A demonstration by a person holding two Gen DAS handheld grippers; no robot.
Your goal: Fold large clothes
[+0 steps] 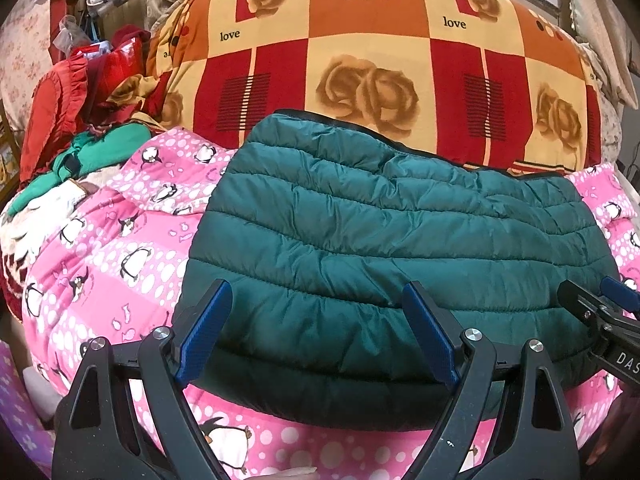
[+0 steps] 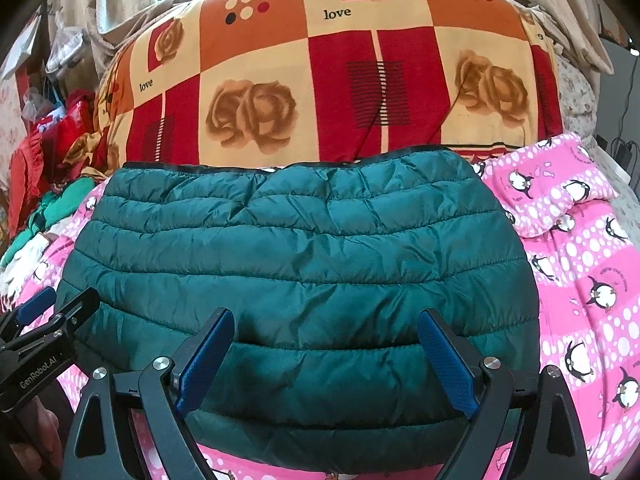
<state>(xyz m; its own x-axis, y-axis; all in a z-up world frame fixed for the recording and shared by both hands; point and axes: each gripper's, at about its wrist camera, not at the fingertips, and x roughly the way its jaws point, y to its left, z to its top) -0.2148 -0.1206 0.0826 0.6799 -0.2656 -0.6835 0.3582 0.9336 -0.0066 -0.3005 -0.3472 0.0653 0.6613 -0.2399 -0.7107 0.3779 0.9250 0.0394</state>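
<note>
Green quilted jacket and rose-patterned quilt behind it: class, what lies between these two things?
Nothing separate. In both wrist views the green quilted jacket has its dark-trimmed far edge directly against the rose-patterned quilt; the pink penguin blanket shows only at the sides.

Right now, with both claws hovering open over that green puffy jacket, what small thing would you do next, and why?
Probably lower both grippers onto the near edge of the green jacket and pinch it. The left gripper and right gripper are open and hold nothing, and the jacket already lies as a compact rectangle on the pink penguin blanket, so another fold looks possible.
</note>
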